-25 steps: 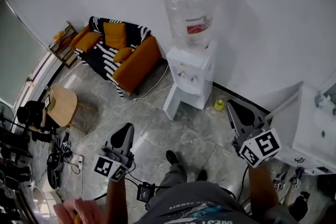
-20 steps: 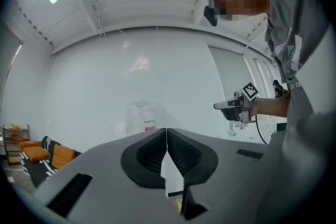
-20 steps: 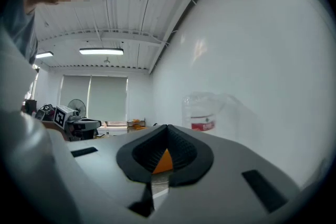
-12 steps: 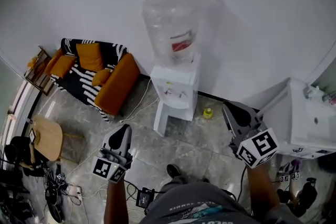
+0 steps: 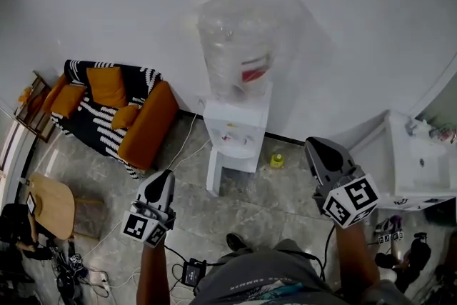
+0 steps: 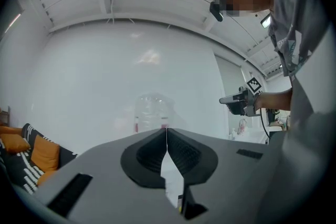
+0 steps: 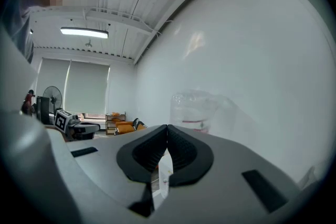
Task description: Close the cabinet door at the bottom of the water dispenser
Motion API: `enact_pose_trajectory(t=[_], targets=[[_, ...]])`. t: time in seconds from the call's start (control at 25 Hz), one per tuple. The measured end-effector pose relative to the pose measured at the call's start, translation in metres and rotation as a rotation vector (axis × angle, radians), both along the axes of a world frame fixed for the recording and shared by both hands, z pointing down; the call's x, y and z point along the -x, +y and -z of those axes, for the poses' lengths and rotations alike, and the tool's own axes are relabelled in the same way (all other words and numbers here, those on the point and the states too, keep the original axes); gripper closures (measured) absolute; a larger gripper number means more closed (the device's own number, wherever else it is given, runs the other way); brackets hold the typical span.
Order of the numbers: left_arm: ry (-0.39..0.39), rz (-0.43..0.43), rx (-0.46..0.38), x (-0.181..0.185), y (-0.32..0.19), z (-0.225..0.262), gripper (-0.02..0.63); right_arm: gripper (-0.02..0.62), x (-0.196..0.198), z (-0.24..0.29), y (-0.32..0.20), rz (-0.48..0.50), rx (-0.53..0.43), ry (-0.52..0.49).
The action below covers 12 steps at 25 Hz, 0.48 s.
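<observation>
- Standing on the tiled floor (image 5: 285,203) against the white wall: white water dispenser (image 5: 239,126), straight ahead of both claws and well apart from them.
- Clear water bottle (image 5: 235,46) sits inverted on top of the dispenser. Fill level can't be read through the plastic.
- Bottle has a red label (image 5: 255,73); print too small to read. Same label shows in the right gripper view (image 7: 194,124), also illegible.
- Bottom cabinet door (image 5: 213,173) is open, swung out on the left side of the base. The compartment behind it is in shadow, so contents can't be made out.
- Small yellow item (image 5: 275,161) on the floor just right of the dispenser base; no legible writing.
- Left claw (image 5: 163,176) is clenched, pads meeting at the tip with nothing between them (image 6: 167,134). It hangs above the floor, left of the door, not touching it.
- Right claw (image 5: 319,148) is also clenched and empty (image 7: 167,131), off to the right of the dispenser, clear of it.
- Each claw carries a cube with black-and-white square markers, no text.
- Orange sofa (image 5: 146,126) with a striped black-and-white throw sits left of the dispenser, along the wall.
- White sink unit (image 5: 421,171) sits at far right.
</observation>
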<state>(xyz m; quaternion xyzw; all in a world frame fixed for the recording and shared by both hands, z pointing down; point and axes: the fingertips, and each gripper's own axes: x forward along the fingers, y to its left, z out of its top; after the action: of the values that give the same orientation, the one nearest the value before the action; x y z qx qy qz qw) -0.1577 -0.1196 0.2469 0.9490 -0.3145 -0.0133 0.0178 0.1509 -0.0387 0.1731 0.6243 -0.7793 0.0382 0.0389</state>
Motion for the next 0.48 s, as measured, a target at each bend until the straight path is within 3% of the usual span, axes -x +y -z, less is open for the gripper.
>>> enact_pose_trajectory(t=[0.32,0.48], targets=[[0.02,-0.017,0.028,0.008,-0.042,-0.031,0.586,0.568,0.006,-0.02,-0.035,-0.027,0.044,0.015],[-0.012,-0.001,0.053,0.009,-0.064,-0.055,0.586,0.568,0.001,-0.035,-0.056,-0.024,0.074,0.011]])
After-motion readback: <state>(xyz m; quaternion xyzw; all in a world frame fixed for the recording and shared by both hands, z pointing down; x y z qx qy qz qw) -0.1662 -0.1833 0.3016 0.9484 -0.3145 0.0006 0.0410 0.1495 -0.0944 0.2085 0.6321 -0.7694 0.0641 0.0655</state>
